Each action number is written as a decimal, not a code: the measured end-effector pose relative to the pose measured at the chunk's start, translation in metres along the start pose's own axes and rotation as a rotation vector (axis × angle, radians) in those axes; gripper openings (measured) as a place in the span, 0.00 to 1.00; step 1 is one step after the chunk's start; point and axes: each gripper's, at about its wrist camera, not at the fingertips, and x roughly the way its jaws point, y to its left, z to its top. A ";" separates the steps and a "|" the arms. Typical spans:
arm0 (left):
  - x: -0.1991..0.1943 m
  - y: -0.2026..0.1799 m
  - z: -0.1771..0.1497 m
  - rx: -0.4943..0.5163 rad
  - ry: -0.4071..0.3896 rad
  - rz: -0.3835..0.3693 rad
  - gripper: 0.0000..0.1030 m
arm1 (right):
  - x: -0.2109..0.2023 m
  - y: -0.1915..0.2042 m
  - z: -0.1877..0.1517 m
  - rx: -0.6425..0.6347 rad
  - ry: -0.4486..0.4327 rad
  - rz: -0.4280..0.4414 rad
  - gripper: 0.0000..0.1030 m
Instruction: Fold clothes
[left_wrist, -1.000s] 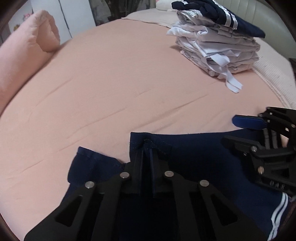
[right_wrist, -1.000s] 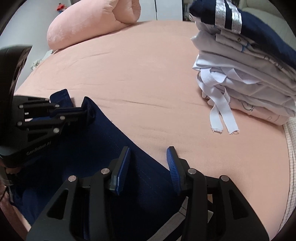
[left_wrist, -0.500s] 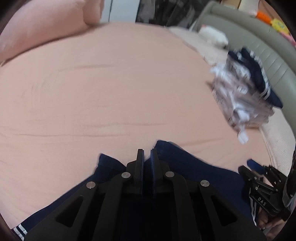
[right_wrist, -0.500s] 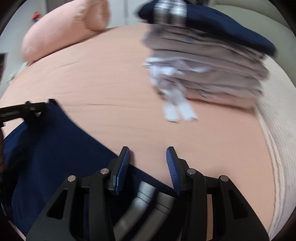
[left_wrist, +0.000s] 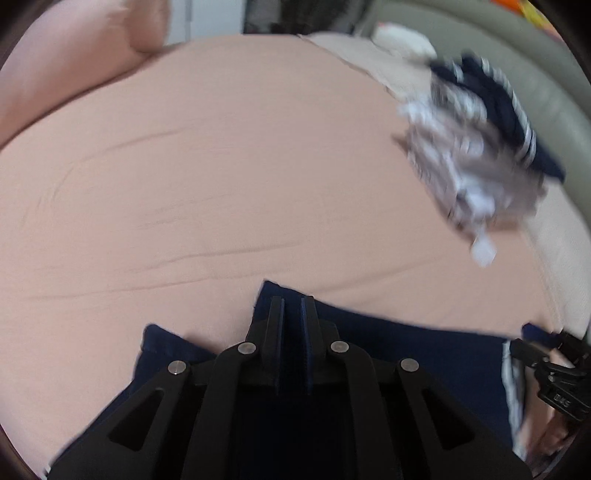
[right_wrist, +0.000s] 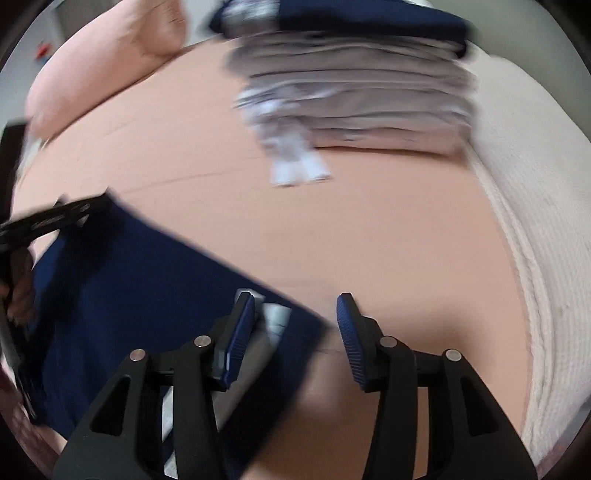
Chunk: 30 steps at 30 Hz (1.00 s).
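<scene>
Down my left tongs (left_wrist: 291, 306), the jaws are just parting with a small gap, over the edge of the navy blue cloth garment (left_wrist: 406, 354) at lower centre on the peach bedsheet (left_wrist: 221, 166). Through my right tongs (right_wrist: 295, 314) — spread and widening — the garment's white-striped corner lies between the blue pads (right_wrist: 242, 325), unpinched; a blurred stack of folded clothes (right_wrist: 369, 85) sits top centre.

No text can be read with certainty. Pale lettering stands on the black body of the right gripper (left_wrist: 554, 373), far right of the left gripper's jaws, too blurred to make out. No label shows on the navy garment (right_wrist: 147, 280).
</scene>
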 end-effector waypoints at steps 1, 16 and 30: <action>-0.012 -0.004 -0.005 0.000 -0.019 -0.018 0.20 | -0.006 -0.010 0.000 0.030 -0.013 0.024 0.45; -0.113 0.005 -0.181 -0.181 0.134 0.045 0.30 | -0.047 0.035 -0.091 0.033 0.051 0.085 0.42; -0.149 0.053 -0.240 -0.293 0.060 0.062 0.37 | -0.070 0.065 -0.127 -0.128 0.011 0.034 0.46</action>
